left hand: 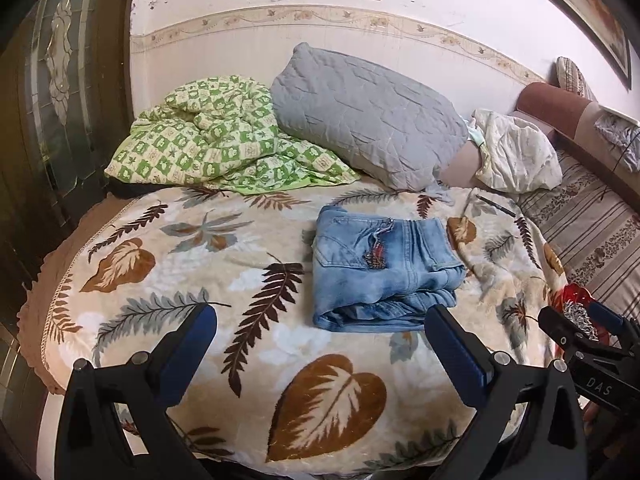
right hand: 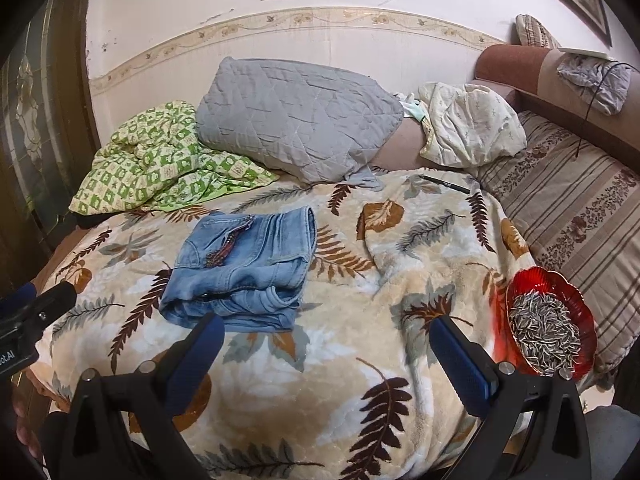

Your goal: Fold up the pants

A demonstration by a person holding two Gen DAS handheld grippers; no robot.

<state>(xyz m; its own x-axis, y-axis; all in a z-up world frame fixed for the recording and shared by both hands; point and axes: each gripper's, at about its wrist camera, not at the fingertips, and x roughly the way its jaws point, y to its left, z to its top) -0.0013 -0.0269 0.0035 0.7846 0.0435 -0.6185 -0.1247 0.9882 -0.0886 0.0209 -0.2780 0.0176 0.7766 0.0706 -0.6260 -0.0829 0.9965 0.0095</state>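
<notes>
A pair of light blue denim pants (left hand: 380,268) lies folded into a compact stack on the leaf-patterned blanket (left hand: 200,280); it also shows in the right wrist view (right hand: 244,272). My left gripper (left hand: 320,320) is open and empty, held above the blanket just in front of the stack. My right gripper (right hand: 326,326) is open and empty, to the right of the stack and in front of it. The right gripper shows at the right edge of the left wrist view (left hand: 580,320). The left gripper shows at the left edge of the right wrist view (right hand: 36,304).
A red glass dish of sunflower seeds (right hand: 548,328) sits on the blanket's right edge. A grey quilted pillow (left hand: 368,116), a green checked quilt (left hand: 208,140) and a white pillow (left hand: 516,152) lie at the back against the wall. A dark pen (right hand: 446,184) lies behind the pants.
</notes>
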